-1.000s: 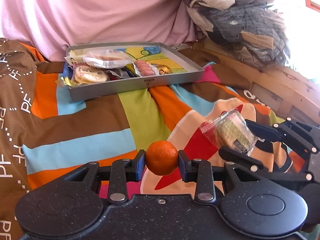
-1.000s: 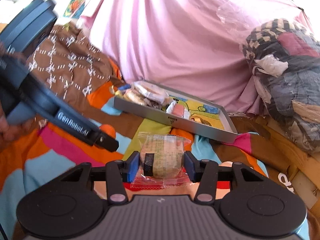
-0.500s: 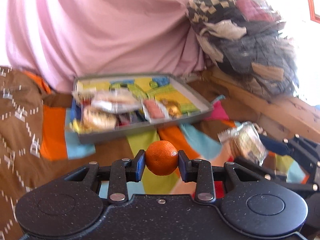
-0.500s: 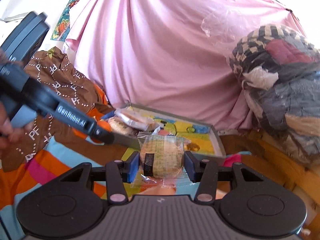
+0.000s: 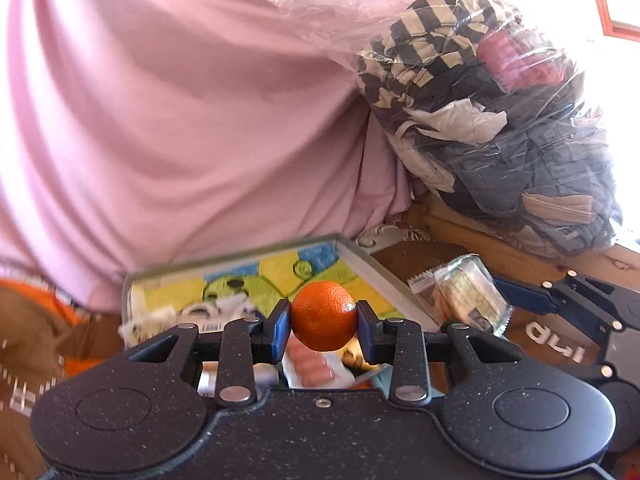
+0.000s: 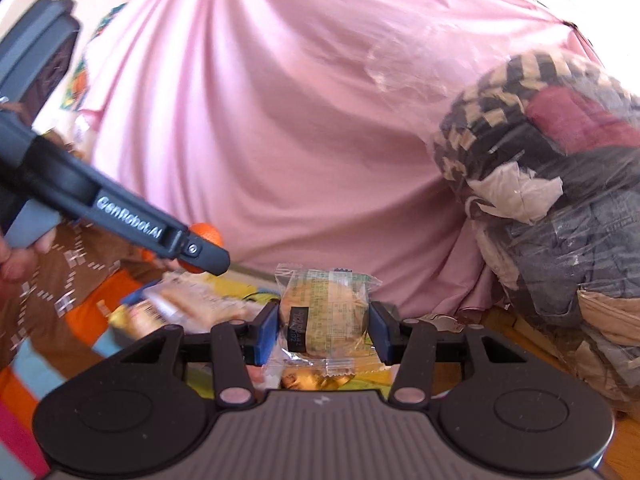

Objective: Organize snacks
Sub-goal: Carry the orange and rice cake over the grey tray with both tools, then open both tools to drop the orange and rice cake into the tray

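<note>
Left wrist view: you've got the mandarin (image 5: 323,315) pinched in the left gripper (image 5: 323,322), just above the tray (image 5: 362,258).
Firm, round, slick skin, so stay on its widest middle; beyond, your right gripper (image 6: 324,330) squeezes the wrapped cake (image 6: 325,318), light, soft, crinkly, across its flat sides.

"GenRobot.AI" stands in raised letters along the side of the left tool (image 6: 208,256). The print on the wrapped pastry (image 6: 324,316) is too small to read.
</note>
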`<state>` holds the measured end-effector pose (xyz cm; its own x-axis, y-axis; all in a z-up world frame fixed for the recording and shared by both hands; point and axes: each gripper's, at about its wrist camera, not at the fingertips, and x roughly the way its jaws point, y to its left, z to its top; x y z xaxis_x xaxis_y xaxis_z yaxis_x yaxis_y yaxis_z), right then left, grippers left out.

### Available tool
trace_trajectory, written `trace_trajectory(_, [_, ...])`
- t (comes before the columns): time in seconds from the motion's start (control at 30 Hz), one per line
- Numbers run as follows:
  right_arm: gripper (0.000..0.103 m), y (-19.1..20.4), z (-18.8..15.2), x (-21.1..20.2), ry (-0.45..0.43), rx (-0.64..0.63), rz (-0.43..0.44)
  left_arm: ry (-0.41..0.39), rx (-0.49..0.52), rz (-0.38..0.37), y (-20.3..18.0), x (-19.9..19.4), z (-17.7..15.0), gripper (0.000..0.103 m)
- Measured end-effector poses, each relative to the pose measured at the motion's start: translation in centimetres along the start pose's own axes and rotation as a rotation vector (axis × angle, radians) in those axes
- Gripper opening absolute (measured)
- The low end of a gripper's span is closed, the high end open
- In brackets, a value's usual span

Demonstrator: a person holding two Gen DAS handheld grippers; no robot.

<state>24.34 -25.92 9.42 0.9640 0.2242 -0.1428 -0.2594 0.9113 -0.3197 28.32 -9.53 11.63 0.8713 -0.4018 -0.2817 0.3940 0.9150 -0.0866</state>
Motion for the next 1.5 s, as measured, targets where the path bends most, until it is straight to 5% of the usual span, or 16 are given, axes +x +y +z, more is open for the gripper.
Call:
trace_trajectory(0.77, [0.052,-5.0,-5.0,11.9,0.142,0.144,-0.058,0.143,-0.014,0.023,1.8,15.5,-0.2,0.036])
trace_trajectory(1.5, [0.053,-4.4,-6.6,13.3,0.226,0.177,-0.020,0.242,-0.092,0.046,2.9,17.7,-0.5,0.037])
